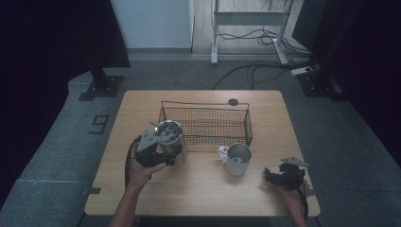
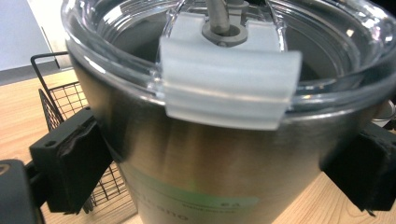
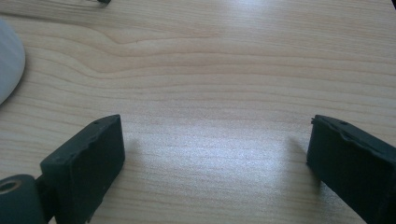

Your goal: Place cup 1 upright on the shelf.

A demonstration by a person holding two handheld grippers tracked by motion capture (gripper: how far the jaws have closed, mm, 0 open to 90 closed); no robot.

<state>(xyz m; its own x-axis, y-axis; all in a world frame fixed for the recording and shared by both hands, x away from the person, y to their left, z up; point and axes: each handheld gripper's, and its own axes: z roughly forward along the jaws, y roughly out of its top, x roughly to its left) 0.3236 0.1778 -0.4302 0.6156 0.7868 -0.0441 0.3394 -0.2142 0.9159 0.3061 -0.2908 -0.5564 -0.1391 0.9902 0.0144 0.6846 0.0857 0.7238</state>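
Tumbler [image 2: 224, 154] pinched by left tool [image 2: 224, 177] beside basket [image 1: 206, 105] | right tool [image 3: 215, 163] spread over bare tabletop [image 3: 210, 70]

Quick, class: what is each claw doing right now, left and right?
Left claw: closed on the steel tumbler with the clear plastic lid.
Right claw: open, holding nothing, above the pale wooden table.

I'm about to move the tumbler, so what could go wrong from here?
1. The left hand-held gripper grips the tumbler on its smooth, tapered steel wall; it could slip.
2. The basket stands right behind it; the tumbler could catch on the wire rim.
3. The mug stands close by.
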